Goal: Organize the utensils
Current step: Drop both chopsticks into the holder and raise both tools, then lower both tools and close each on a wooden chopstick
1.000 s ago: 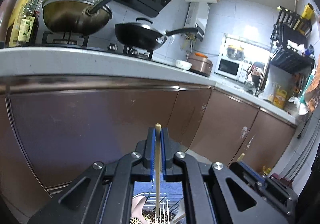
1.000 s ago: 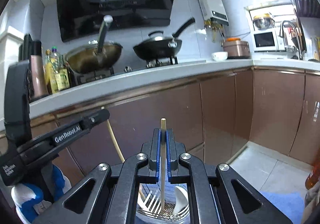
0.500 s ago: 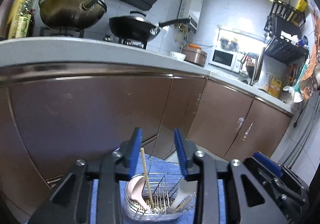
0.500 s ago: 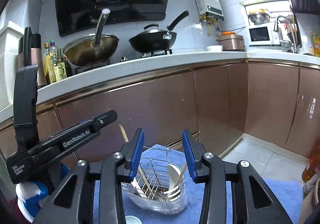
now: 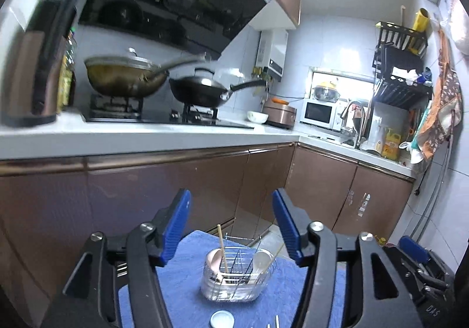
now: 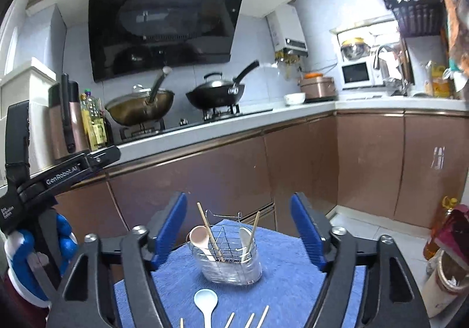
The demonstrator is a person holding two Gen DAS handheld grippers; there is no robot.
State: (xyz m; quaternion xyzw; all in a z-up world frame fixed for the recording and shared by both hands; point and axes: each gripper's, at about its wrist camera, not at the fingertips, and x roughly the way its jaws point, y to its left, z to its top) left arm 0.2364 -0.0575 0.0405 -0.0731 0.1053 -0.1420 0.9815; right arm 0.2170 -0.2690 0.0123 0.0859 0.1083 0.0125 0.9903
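A clear utensil holder with a wire rack stands on a blue towel. It holds a pink spoon, a white spoon and two chopsticks, one at each side. In front of it on the towel lie a light blue spoon and several loose chopsticks. My left gripper and my right gripper are both open and empty, above and behind the holder. The left gripper's body also shows in the right wrist view.
Brown cabinets and a white counter with two pans on the stove stand behind the towel. A sink, microwave and dish rack are at the right. Bottles and a bin stand on the floor at right.
Both grippers were shut on a chopstick each; they opened, dropped the chopsticks into the holder and have pulled up and back.
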